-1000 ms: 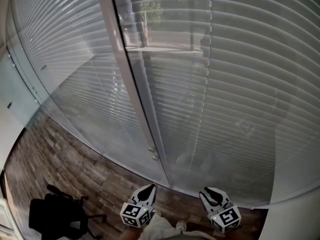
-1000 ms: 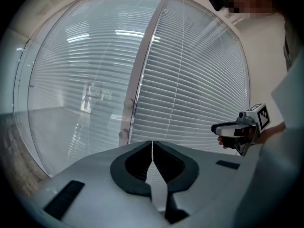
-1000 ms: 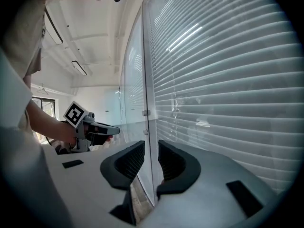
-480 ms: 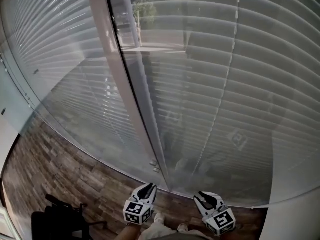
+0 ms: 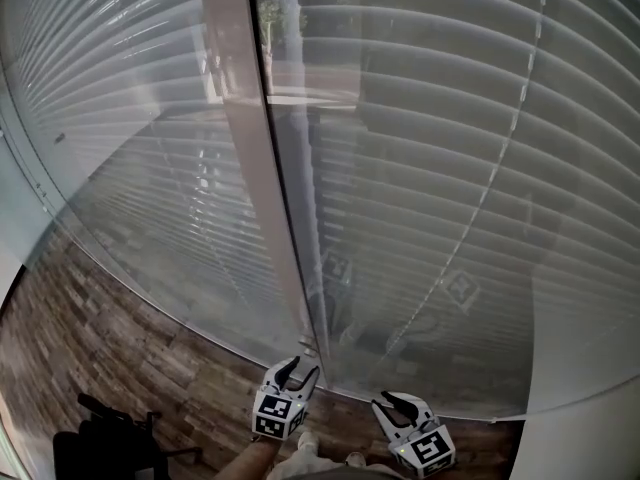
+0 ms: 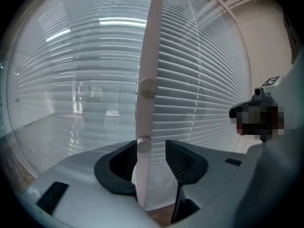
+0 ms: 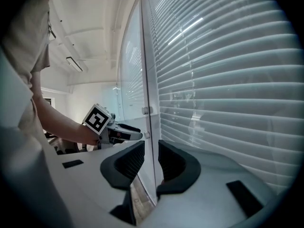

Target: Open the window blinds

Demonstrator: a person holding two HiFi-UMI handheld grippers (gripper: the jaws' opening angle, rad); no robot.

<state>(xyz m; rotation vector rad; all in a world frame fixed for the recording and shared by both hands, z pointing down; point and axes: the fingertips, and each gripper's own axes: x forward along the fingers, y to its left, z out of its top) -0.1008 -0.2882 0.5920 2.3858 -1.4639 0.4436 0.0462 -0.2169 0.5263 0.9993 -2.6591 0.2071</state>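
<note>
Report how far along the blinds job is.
Done: nothing visible; the blinds look shut. In hand: the left tool has just been opening its jaws, with the small knob on the post between them, not pinched. Left: grip and turn that knob, probably.

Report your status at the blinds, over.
Left gripper jaws just opening, small round knob between them, not gripped. Right gripper open, empty. Blinds down, slats behind glass.
</note>
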